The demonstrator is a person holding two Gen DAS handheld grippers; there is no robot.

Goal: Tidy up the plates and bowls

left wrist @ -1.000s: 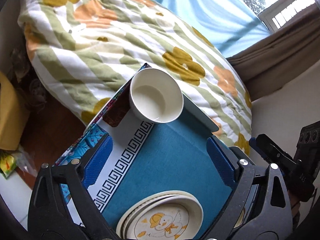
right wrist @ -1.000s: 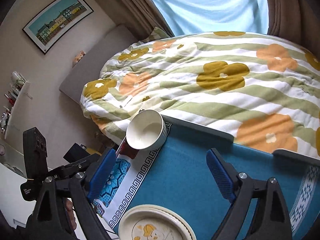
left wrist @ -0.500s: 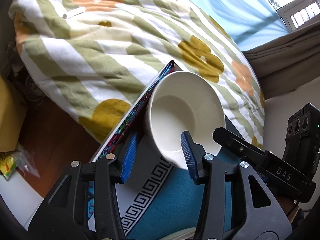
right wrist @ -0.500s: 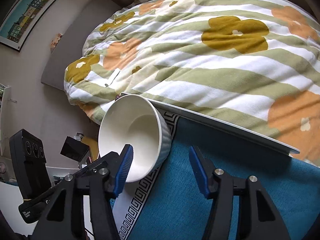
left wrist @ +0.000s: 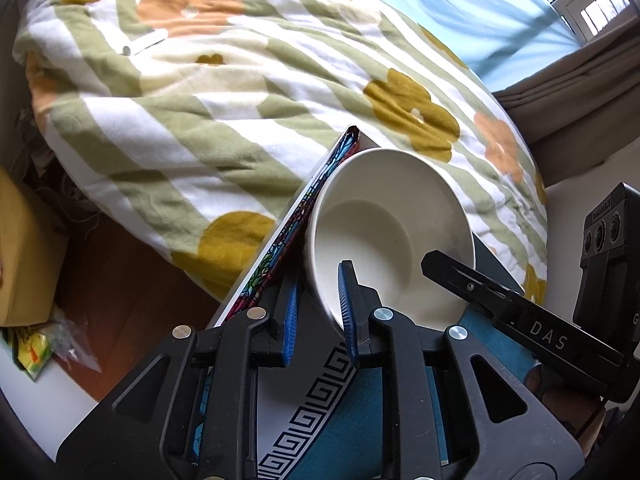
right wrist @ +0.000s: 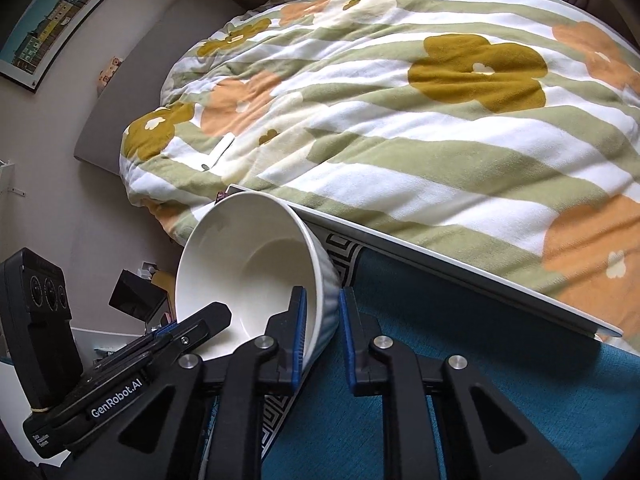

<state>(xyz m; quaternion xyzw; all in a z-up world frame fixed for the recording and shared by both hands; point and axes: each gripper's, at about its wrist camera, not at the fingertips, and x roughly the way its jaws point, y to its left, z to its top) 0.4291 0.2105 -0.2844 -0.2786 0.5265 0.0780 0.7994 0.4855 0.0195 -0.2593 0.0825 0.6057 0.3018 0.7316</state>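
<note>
White bowl (left wrist: 390,236) sat at far corner of blue tablecloth (right wrist: 460,380), beside the quilt (right wrist: 400,100). Left gripper (left wrist: 319,312) was closing on its near rim; right gripper (right wrist: 322,334) pinched opp. wall. Lift both evenly, keep bowl level.

Ahead of me lies a quilt (left wrist: 248,92) striped green and white, with mustard and orange flowers, bulging over the bed. Below it I see a blue cloth (right wrist: 460,360) with a black key-pattern border (left wrist: 316,404) spread over a table. A framed picture (right wrist: 52,12) of coloured houses hangs on the wall. Blue curtain (left wrist: 472,12) and brown drape (left wrist: 580,92) hang by the window. A yellow box (left wrist: 20,264) sits on the brown floor.
</note>
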